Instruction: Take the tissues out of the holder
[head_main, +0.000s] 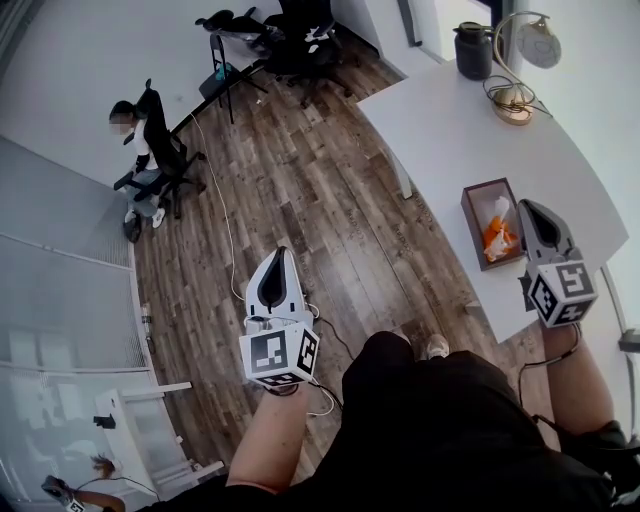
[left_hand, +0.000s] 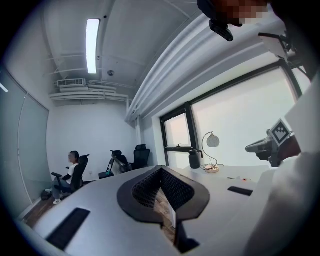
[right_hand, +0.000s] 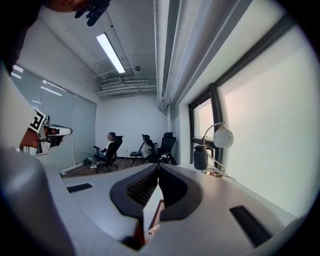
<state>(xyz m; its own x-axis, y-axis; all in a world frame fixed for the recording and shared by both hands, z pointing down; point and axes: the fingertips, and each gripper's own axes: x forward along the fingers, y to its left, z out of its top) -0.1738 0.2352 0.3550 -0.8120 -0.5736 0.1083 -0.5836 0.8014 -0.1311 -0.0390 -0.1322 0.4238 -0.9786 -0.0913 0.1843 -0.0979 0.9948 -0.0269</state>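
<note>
From the head view: left gripper (head_main: 279, 251) held out over the wooden floor (head_main: 300, 200), clear of the table (head_main: 450, 130), jaws drawn together to a point with nothing in them. Right gripper (head_main: 528, 206) over the near end of the table, just beside the holder (head_main: 471, 222), jaws likewise together and empty. Holder an open brown box lying flat on the table, tissues (head_main: 498, 235) inside it, white with orange. At the far end of the table a dark jug (head_main: 473, 50) and a lamp (head_main: 520, 60) with a curved arm. Off to the left, a seated person (head_main: 140, 140) in an office chair.

From the left gripper view: jaws meeting at the tips, gripping nothing, only a strip of floor showing in the slot below them. Beyond, the table top, jug and lamp by the window (left_hand: 240, 125), and the right gripper at the right edge.

From the right gripper view: jaws pressed tip to tip, nothing held. In the narrow slot beneath them, what looks like a brown edge of the holder with a pale scrap in it, too small to tell for sure. Left gripper at the left edge, the seated person and chairs (right_hand: 160, 147) at the back of the room.
</note>
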